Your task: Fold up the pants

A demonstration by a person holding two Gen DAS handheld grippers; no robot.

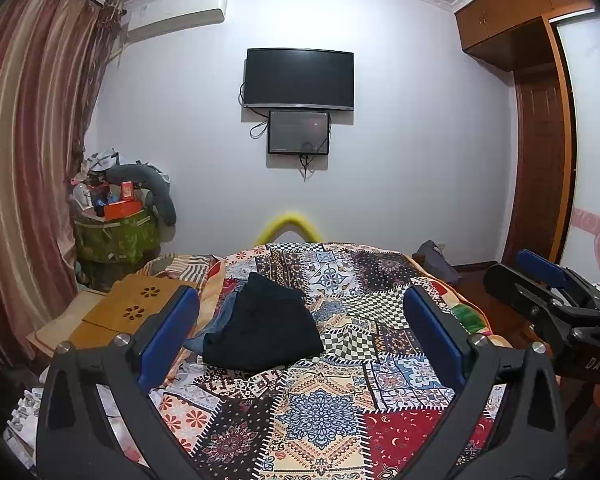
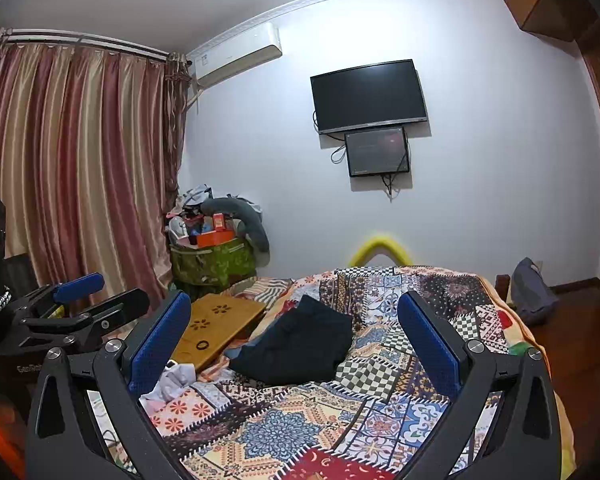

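left wrist: left tool spread wide, empty, held above the bed; dark folded pants on the quilt ahead between its fingers, well apart | right wrist: right tool spread wide, empty; pants ahead, nearer its left finger

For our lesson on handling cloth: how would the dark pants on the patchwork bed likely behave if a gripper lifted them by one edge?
The dark pants lie in a soft, creased heap, so they would probably droop and unfold. They look too limp to slide as one piece; a push would likely bunch them on the quilt. No rolling seems likely.
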